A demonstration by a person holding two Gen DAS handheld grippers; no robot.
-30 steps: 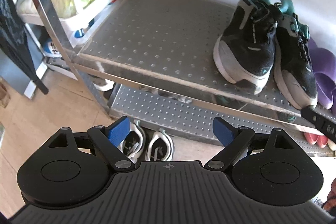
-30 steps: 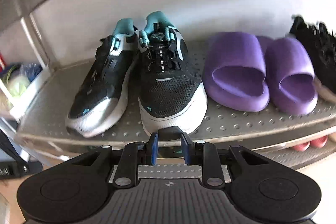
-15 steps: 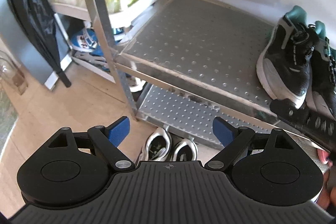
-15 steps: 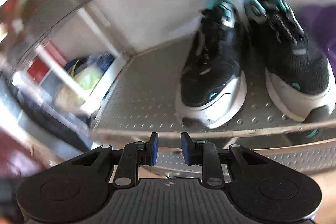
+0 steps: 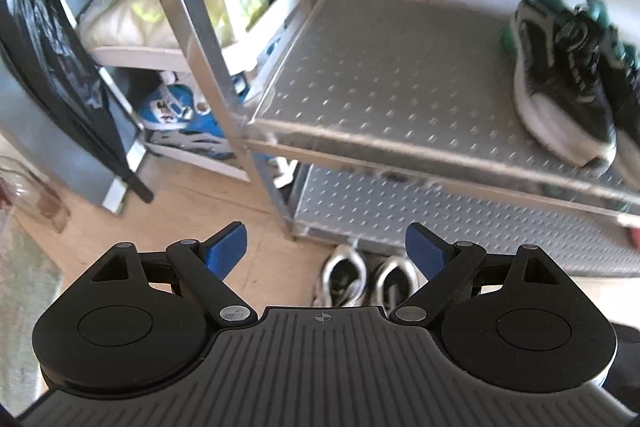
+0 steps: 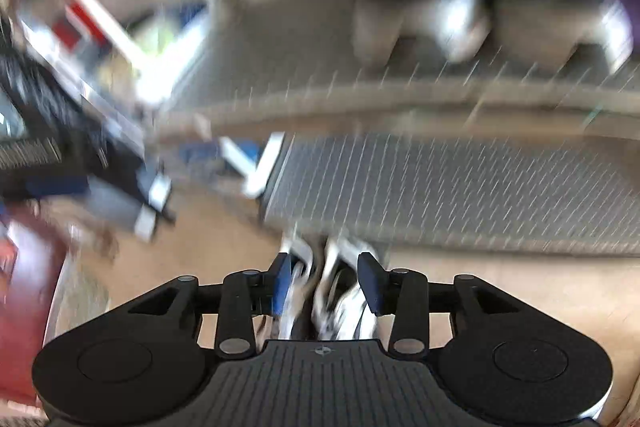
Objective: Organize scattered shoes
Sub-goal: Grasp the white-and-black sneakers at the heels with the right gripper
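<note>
Both claws are off the shoes: my left gripper [image 5: 324, 253] stands wide apart and empty, and my right gripper [image 6: 326, 281] is opening, its pads clear of anything. Below both, at six o'clock, the white sneakers [image 5: 366, 279] sit together on the floor before the metal rack [image 5: 400, 147]. At two o'clock, black-and-teal trainers [image 5: 560, 83] rest on its shelf.
</note>
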